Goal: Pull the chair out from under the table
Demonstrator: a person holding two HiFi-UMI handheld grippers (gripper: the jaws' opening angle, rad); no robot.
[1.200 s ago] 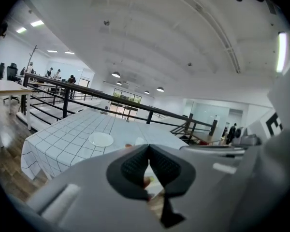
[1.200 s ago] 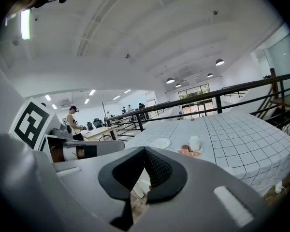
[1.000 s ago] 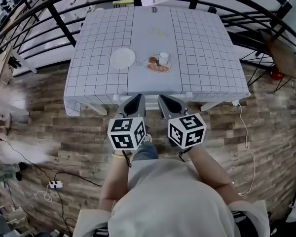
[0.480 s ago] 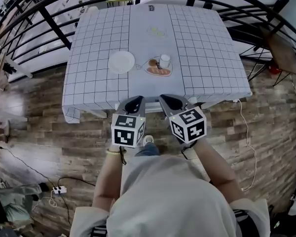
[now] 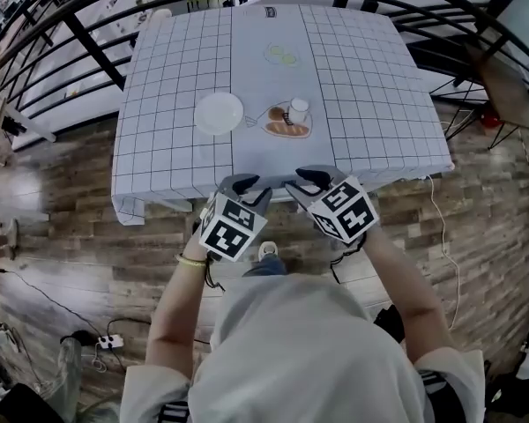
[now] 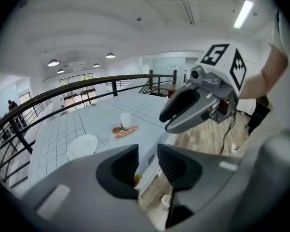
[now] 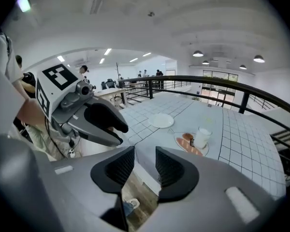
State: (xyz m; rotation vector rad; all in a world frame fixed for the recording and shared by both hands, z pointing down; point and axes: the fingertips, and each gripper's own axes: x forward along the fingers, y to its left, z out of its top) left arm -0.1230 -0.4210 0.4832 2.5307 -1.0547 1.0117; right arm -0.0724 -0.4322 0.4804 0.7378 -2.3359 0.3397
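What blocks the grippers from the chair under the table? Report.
Nothing visible. The left gripper and right gripper, jaws just opening and empty, are right at the chair's white back below the tablecloth.

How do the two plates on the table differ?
The white plate is empty; the food plate carries bread, with a cup at its far edge. The white plate is round; the food plate looks oval. The white plate lies left of the food plate. Both sit flat on the table.
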